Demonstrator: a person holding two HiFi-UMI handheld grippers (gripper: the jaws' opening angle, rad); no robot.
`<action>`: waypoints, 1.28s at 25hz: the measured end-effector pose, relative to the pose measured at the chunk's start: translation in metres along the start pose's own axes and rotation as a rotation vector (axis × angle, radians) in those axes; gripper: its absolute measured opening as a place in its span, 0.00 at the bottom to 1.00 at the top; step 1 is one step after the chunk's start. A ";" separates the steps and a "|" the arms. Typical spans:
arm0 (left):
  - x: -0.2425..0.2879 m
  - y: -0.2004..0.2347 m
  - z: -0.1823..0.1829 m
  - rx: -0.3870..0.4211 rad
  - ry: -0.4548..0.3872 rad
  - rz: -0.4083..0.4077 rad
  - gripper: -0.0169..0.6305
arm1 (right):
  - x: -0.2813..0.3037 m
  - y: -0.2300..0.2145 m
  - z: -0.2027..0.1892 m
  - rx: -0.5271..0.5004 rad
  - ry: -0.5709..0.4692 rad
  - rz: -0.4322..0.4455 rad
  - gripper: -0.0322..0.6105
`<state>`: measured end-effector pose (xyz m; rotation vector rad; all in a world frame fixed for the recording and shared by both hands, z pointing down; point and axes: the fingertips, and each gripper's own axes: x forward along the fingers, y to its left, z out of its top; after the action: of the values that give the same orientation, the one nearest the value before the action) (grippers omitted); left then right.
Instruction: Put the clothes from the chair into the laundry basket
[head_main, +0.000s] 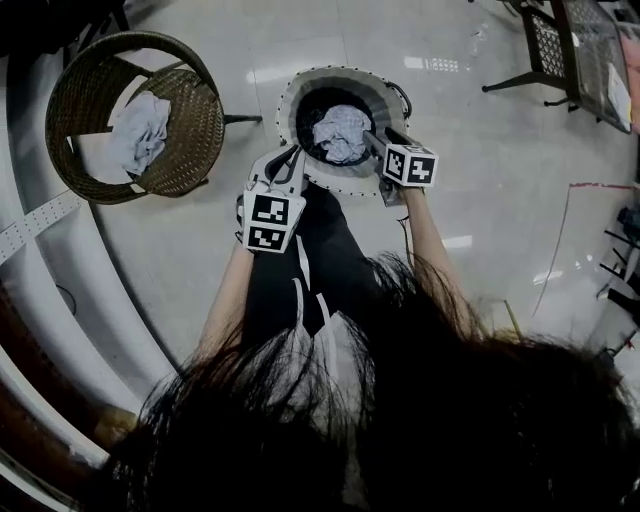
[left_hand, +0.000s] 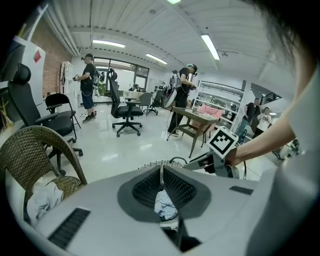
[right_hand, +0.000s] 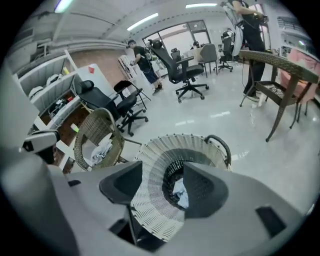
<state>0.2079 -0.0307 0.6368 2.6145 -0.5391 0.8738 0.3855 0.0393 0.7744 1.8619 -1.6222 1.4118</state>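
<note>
Basket holds garment | chair holds cloth | left fingers together | right fingers wide

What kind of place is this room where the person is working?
Probably an open office or lab rather than a home. Swivel office chairs stand about, long ceiling lamps run overhead, and open shelves with stored items line one wall.

- A glossy pale grey floor carries everything in the room
- A round white woven laundry basket with a dark inside stands on it
- A brown round-backed wicker chair stands near the basket, apart from it
- Farther off stand black wheeled office chairs on the same floor
</note>
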 end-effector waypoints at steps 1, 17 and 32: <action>-0.006 0.003 0.003 0.000 -0.008 0.005 0.07 | -0.007 0.007 0.006 0.008 -0.024 0.007 0.46; -0.157 0.084 0.019 -0.022 -0.105 0.135 0.07 | -0.111 0.215 0.083 -0.064 -0.251 0.240 0.46; -0.306 0.186 -0.051 -0.205 -0.181 0.375 0.07 | -0.084 0.445 0.071 -0.233 -0.197 0.505 0.44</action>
<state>-0.1278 -0.0968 0.5193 2.4552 -1.1320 0.6431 0.0390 -0.1070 0.5122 1.5625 -2.3652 1.1615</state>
